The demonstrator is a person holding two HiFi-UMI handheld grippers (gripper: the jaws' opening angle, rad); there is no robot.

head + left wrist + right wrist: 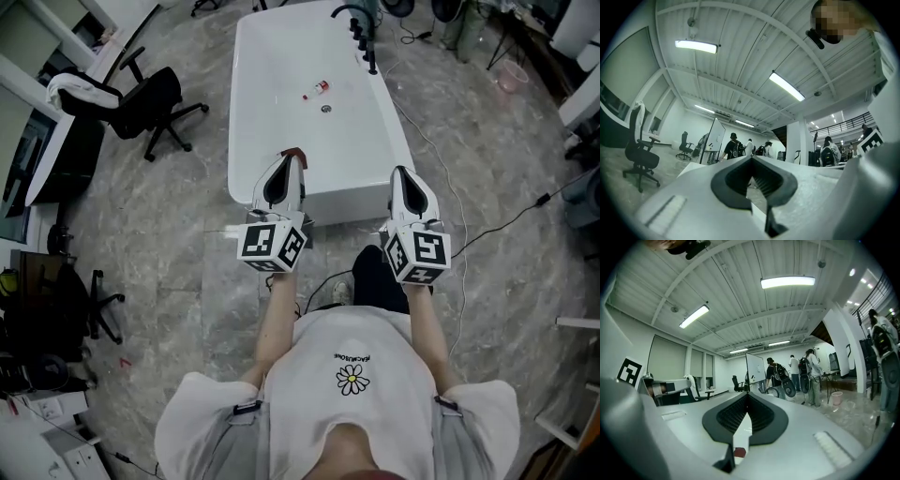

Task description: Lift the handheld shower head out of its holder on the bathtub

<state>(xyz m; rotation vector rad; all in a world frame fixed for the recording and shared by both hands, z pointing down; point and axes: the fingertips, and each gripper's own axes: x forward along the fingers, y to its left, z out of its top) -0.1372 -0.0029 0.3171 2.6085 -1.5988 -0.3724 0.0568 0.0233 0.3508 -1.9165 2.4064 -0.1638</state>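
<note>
The white bathtub (272, 150) lies ahead of me in the head view. Dark tap fittings with the handheld shower head (364, 39) stand on its far right rim, too small to tell apart. My left gripper (290, 157) hovers over the tub's near rim, far from the fittings. My right gripper (401, 172) is level with it, over the near right corner. In the left gripper view the left gripper (751, 161) has its jaws together and holds nothing. The right gripper (747, 397) is likewise shut and empty in its own view. Both gripper views look up at the ceiling.
A small red-and-white object (319, 89) and the drain (326, 109) lie inside the tub. A black office chair (155, 103) stands left of the tub. Cables (441, 159) trail over the floor on the right, near a pink bucket (511, 75). People (794, 373) stand far off.
</note>
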